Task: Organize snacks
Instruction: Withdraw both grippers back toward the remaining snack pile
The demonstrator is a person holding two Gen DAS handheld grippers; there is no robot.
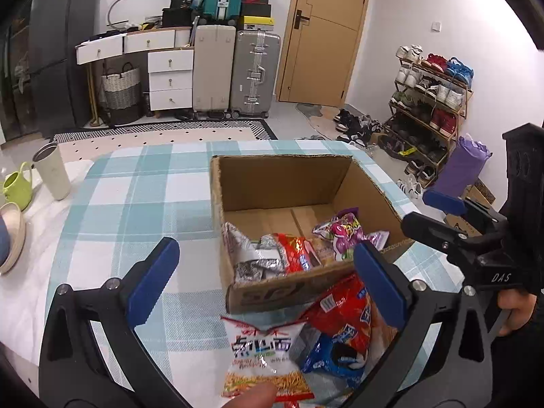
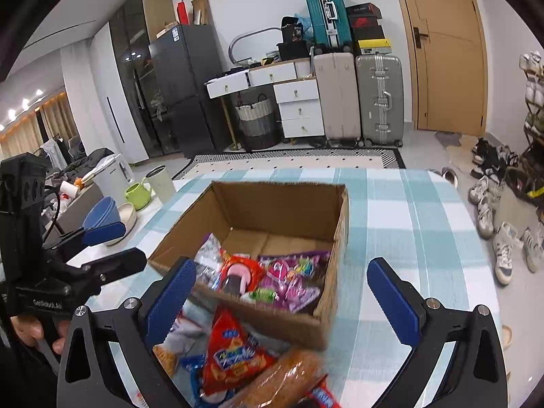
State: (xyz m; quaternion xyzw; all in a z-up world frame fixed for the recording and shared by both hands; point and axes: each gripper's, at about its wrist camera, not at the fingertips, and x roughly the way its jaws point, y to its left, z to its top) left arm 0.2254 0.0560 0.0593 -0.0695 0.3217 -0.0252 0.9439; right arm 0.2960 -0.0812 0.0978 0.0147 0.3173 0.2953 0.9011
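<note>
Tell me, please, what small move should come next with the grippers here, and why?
Probably lower the left gripper onto the white noodle packet and close on it. Both grippers stand open and empty, the right gripper too. The cardboard box holds only a few packets at its near end, while several snacks lie loose on the checked tablecloth in front of it.

Matt corrugated cardboard box (image 1: 299,282), glossy foil/plastic snack pkts (image 1: 295,255), woven checked cloth (image 1: 142,197).

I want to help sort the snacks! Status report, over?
Left tongs and right tongs open, empty. Cardboard box holds some packets; snack pile waits on the cloth before it. Nothing blocks the box.
</note>
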